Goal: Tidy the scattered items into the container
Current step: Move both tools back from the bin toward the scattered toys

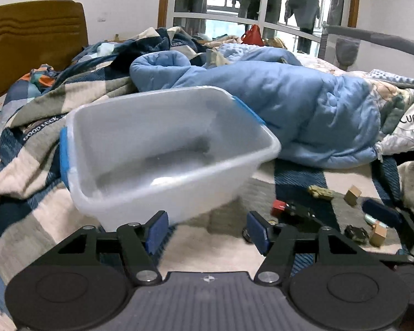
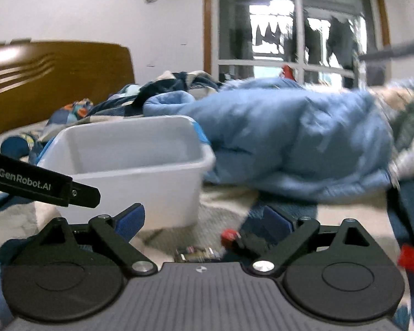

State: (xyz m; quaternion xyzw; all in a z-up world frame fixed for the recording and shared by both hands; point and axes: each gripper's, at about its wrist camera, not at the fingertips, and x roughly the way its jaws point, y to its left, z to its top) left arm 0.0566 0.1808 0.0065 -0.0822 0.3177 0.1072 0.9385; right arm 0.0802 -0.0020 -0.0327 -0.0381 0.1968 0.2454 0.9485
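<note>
A clear plastic container with blue clips sits on the bed, empty; it also shows in the right wrist view. My left gripper is open and empty just in front of it. Scattered to the right lie a red-and-black toy, an olive toy, two wooden blocks and a dark small item. My right gripper is open and empty above a dark toy car and the red-and-black toy. The left gripper's side shows at the left.
A bunched light-blue duvet lies behind the items, with a plaid blanket to the left. A wooden headboard stands at the far left. A window with hanging clothes is behind. The right gripper's blue finger shows at the right.
</note>
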